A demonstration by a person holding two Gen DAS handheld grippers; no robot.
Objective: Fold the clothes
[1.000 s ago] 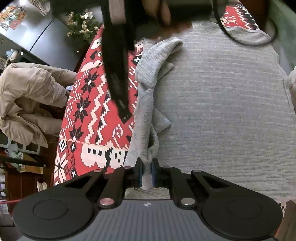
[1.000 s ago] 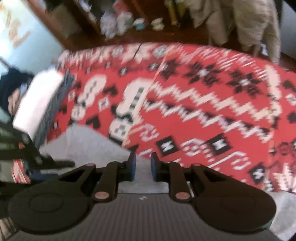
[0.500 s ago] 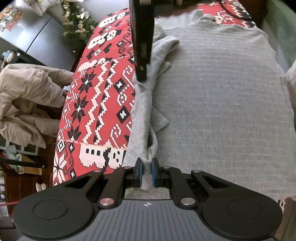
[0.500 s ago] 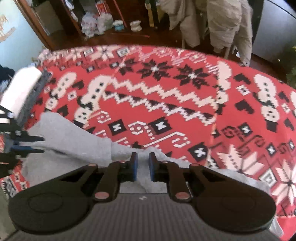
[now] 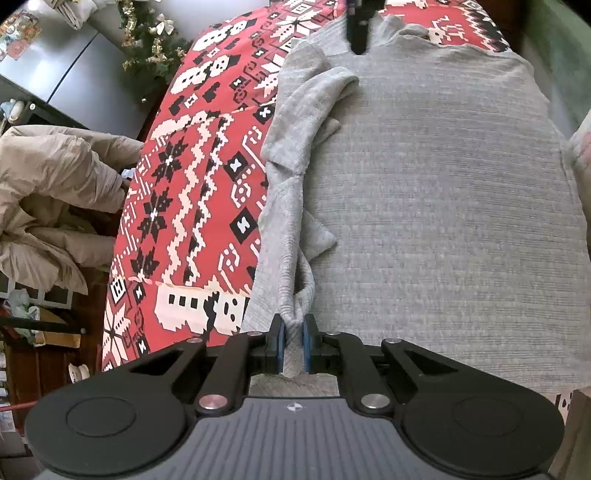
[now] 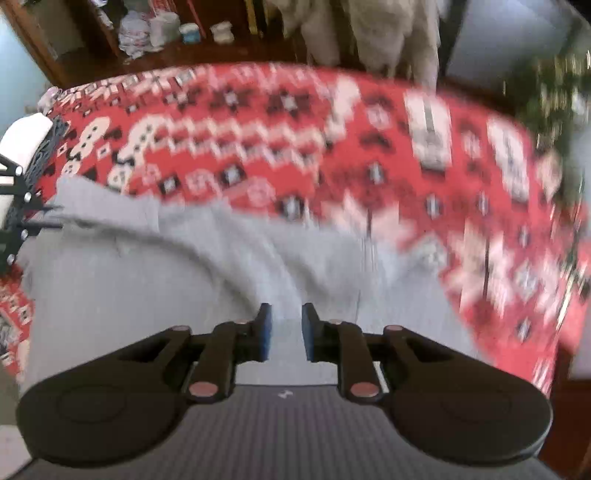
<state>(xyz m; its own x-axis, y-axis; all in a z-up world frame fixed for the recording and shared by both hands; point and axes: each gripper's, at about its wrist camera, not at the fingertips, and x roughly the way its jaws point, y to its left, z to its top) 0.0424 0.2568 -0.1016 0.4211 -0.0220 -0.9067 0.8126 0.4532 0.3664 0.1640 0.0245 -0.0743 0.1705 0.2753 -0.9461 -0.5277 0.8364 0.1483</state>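
Observation:
A grey knitted sweater [image 5: 424, 192] lies spread on a red patterned cloth [image 5: 192, 184]. Its sleeve [image 5: 295, 147] is folded along the body's left edge. My left gripper [image 5: 291, 347] is shut on the lower end of that sleeve, with a fold of knit pinched between the blue pads. At the far end of the sweater, near the collar, my right gripper [image 5: 357, 26] shows as a dark shape. In the blurred right wrist view the right gripper [image 6: 286, 332] hovers over the sweater [image 6: 147, 295]. Its jaws are opening and nothing is between them.
A beige jacket [image 5: 55, 184] is heaped left of the table, beside a grey cabinet [image 5: 48, 62] and Christmas greenery [image 5: 147, 40]. Beyond the cloth [image 6: 295, 147] stand a wooden shelf with small items [image 6: 166, 26] and hanging beige clothes [image 6: 369, 29]. My left gripper's body [image 6: 22, 177] shows at the left edge.
My right gripper has moved from over the sleeve to the collar end of the sweater, and its jaws stand wider apart. The left gripper has kept still, holding the sleeve.

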